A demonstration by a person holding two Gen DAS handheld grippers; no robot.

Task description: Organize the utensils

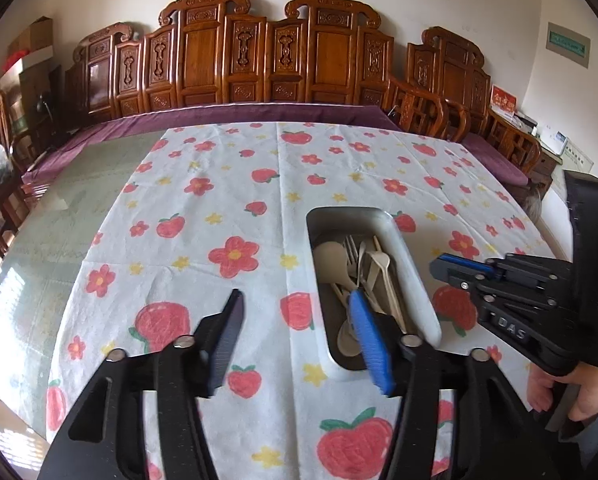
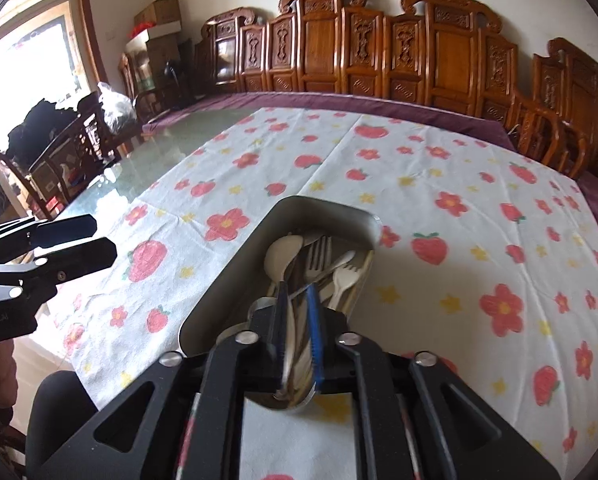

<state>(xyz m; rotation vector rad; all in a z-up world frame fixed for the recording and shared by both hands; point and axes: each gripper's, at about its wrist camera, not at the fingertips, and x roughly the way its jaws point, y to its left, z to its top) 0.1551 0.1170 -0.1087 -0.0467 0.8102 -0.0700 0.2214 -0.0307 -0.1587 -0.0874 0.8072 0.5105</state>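
Observation:
A long metal tray (image 1: 417,280) lies on the flowered tablecloth (image 1: 235,200) and holds several utensils: a beige spoon (image 1: 329,254), a metal fork (image 1: 351,246) and pale plastic pieces. My left gripper (image 1: 299,320) is wide open and empty, its blue finger over the tray's near end. My right gripper (image 2: 297,334) hovers over the tray (image 2: 235,272) with its jaws a narrow gap apart. The spoon (image 2: 283,256) and fork (image 2: 319,252) show through that gap, lying in the tray. From the left wrist view the right gripper (image 1: 453,270) carries nothing.
The cloth (image 2: 439,200) covers part of a glass-topped table (image 1: 79,200). Carved wooden chairs (image 1: 259,60) line the far side behind a purple cushion. A hand (image 1: 559,392) holds the right gripper's handle. The left gripper (image 2: 83,240) shows at the right wrist view's left edge.

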